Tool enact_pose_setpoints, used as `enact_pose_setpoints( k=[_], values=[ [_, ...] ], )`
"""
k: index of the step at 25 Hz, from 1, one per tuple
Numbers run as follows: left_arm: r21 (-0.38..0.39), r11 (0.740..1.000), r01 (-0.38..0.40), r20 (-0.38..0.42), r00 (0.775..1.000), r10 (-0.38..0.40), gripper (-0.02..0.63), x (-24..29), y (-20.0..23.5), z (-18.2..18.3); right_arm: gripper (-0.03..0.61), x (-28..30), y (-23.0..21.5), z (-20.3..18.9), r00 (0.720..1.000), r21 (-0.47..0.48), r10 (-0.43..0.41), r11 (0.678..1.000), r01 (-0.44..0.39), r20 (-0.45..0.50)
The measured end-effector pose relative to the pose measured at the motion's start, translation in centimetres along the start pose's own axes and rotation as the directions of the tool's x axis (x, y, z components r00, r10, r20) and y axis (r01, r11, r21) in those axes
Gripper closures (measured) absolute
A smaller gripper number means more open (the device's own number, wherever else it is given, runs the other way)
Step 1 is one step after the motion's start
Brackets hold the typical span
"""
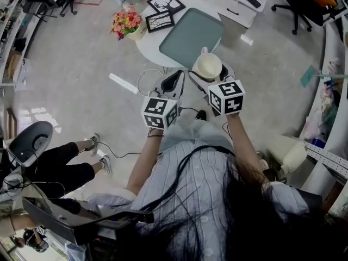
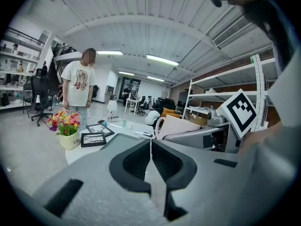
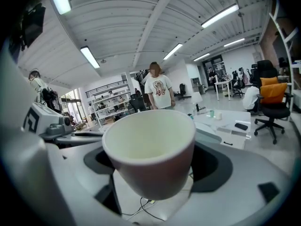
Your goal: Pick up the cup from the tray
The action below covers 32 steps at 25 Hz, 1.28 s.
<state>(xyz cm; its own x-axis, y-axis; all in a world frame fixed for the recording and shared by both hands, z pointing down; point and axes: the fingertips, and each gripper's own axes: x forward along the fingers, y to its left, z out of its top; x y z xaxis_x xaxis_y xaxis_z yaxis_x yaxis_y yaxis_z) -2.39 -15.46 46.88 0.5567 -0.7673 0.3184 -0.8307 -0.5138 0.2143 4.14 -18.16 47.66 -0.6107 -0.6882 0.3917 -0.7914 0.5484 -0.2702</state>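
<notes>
A cream cup [image 1: 209,66] with a handle is held up in the air by my right gripper [image 1: 210,74], whose jaws are shut on its sides. It hangs just off the near corner of the grey-green tray [image 1: 191,34], which lies bare on a round white table [image 1: 148,47]. In the right gripper view the cup [image 3: 149,147] fills the middle, upright and empty inside. My left gripper [image 1: 173,84] hovers beside it on the left, lower than the table edge, jaws shut with nothing in them. The left gripper view shows the shut fingertips [image 2: 151,147] and the cup [image 2: 178,126] off to the right.
A pot of flowers [image 1: 126,23] and two framed pictures [image 1: 166,2] stand on the round table beyond the tray. A white desk [image 1: 239,4] is behind it. A person [image 2: 77,86] stands past the table. Another person's legs [image 1: 68,165] are at the left; cables lie on the floor.
</notes>
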Motion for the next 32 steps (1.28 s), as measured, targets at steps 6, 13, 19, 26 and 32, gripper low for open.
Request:
enact_pose_setpoints(
  k=[6,13,19,26,32],
  values=[
    [0.014,1.0,0.023,0.008,1.0,-0.023,0.598,-3.2,0.5,-0.5,0.143,-0.4,2.8,-0.2,1.0,0.034,-0.02,0.999,0.019,0.024],
    [0.019,0.997,0.073,0.005,0.997,-0.074,0.598,-8.7,1.6,-1.5,0.143,-1.3,7.9,-1.1,0.995,0.06,-0.081,0.995,0.078,0.05],
    [0.038,0.991,0.126,0.005,0.992,-0.126,0.598,-13.8,1.9,-3.0,0.143,-3.1,13.2,-3.3,0.989,0.079,-0.13,0.989,0.124,0.074],
    [0.056,0.98,0.19,-0.018,0.982,-0.19,0.598,-18.6,1.7,-5.2,0.143,-5.6,18.1,-6.0,0.979,0.112,-0.182,0.979,0.171,0.091],
    [0.058,0.972,0.229,-0.022,0.973,-0.228,0.598,-20.8,-0.3,-6.2,0.143,-9.0,20.0,-8.0,0.971,0.131,-0.224,0.969,0.211,0.089]
  ],
)
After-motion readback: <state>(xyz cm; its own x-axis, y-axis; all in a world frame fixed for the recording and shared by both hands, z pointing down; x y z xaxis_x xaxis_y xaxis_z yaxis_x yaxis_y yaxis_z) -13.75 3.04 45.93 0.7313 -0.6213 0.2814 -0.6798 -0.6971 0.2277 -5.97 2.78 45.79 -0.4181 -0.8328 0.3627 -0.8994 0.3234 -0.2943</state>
